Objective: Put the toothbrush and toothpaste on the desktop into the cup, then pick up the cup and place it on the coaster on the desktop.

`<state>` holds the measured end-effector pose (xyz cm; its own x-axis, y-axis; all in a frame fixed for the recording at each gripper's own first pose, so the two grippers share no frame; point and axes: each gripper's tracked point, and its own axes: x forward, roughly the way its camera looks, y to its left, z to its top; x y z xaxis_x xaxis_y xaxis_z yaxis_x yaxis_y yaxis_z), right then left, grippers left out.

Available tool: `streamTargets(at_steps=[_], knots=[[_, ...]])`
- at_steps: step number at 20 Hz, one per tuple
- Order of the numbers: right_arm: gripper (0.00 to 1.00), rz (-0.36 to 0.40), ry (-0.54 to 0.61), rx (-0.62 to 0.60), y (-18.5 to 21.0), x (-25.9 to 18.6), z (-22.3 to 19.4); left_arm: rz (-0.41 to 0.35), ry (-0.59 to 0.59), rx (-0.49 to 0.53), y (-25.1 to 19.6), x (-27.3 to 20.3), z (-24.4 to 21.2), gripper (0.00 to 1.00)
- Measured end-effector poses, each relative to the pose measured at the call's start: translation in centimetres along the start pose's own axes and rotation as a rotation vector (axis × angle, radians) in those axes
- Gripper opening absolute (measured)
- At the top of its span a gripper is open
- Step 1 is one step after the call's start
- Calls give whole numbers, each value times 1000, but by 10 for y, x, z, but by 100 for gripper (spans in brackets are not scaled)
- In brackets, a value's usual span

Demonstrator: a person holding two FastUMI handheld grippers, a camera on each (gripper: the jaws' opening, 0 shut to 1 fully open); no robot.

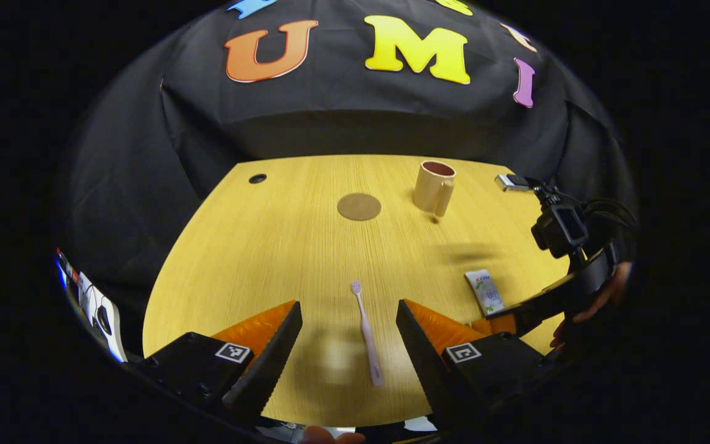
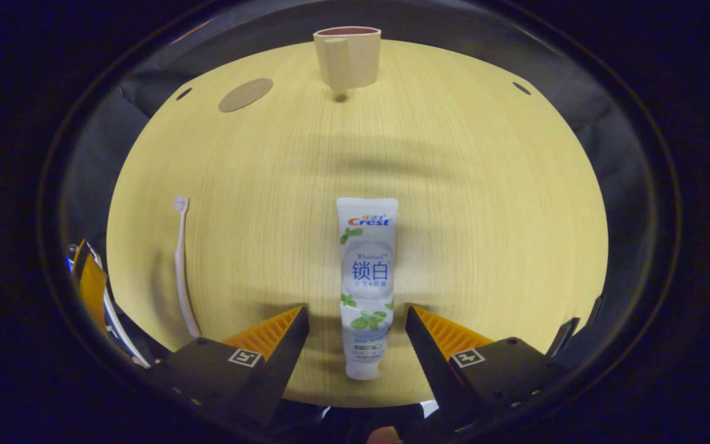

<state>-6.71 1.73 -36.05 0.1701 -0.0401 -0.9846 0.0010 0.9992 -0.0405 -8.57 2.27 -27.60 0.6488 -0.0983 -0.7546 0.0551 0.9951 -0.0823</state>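
Note:
A pale pink toothbrush [image 1: 366, 333] lies flat on the yellow desktop [image 1: 281, 246], bristles pointing away, between the fingers of my open left gripper [image 1: 349, 314]. A white toothpaste tube [image 2: 365, 283] lies lengthwise between the fingers of my open right gripper [image 2: 357, 317], cap end nearest me. The beige cup [image 1: 434, 186] stands upright at the far side, handle toward me, with a round brown coaster [image 1: 359, 206] to its left. In the left gripper view the right gripper [image 1: 509, 320] hovers over the toothpaste [image 1: 485, 291], held by a hand [image 1: 595, 302]. The toothbrush [image 2: 182, 265] lies left of the tube.
A small dark hole [image 1: 257, 179] marks the desktop's far left corner, and another hole [image 2: 521, 88] sits far right. The desktop's near edge [image 1: 330, 422] runs just under my left fingers. The left gripper's finger [image 2: 91, 283] shows at the left rim of the right gripper view.

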Motion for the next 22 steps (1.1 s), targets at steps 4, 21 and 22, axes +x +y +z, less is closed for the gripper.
streamTargets(at_steps=[4, 21, 22], knots=[[81, 6, 43, 43, 0, 4, -5, -15, 79, -13, -7, 11, -14, 99], [44, -25, 97, 97, -6, 7, -2, 22, 293, -138, -13, 67, -56, 98], [44, -23, 99, 103, -5, 7, -3, 23, 299, -141, -13, 72, -57, 97]])
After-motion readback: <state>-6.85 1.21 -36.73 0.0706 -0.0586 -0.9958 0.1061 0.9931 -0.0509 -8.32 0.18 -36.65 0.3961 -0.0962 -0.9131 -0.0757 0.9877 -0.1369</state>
